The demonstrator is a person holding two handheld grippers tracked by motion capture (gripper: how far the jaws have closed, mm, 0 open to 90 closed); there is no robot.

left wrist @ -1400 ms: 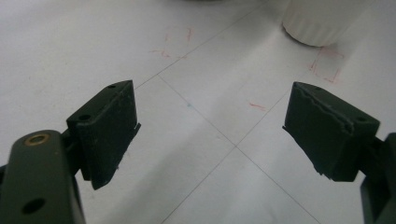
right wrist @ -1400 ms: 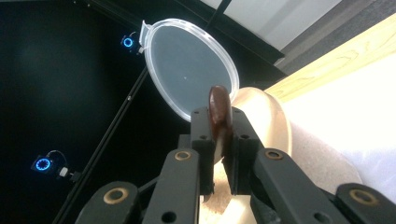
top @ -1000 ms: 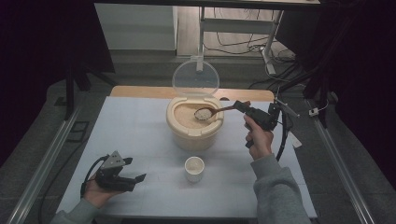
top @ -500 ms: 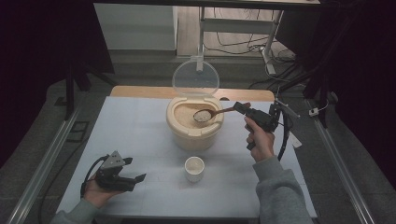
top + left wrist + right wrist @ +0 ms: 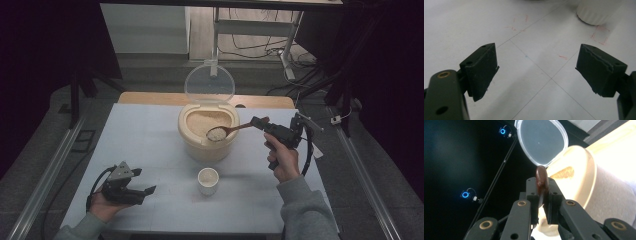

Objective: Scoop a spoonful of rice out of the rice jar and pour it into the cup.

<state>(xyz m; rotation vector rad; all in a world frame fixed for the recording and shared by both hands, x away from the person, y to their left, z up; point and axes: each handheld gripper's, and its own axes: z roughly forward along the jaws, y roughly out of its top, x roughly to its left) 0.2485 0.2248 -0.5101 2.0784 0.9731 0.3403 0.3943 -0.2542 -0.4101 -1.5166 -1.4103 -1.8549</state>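
Barely shifted since a second ago: spoon (image 5: 229, 131), heaped with rice, clamped by right gripper (image 5: 260, 123) fingers, hovering over open rice tub (image 5: 206, 140). Scooping done; carrying and tipping into empty white cup (image 5: 208, 180) on table (image 5: 150, 150) left. Left gripper (image 5: 145, 192) resting, fingers wide.

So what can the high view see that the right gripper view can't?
The high view alone shows the heap of rice in the spoon's bowl, the small white cup on the table, and the left claw, open, resting low at the near left. The right gripper view alone shows, close up, the spoon's dark handle pinched between the right claw's pads, plus two blue lights in the dark. Both show the beige rice container and its clear lid standing open.
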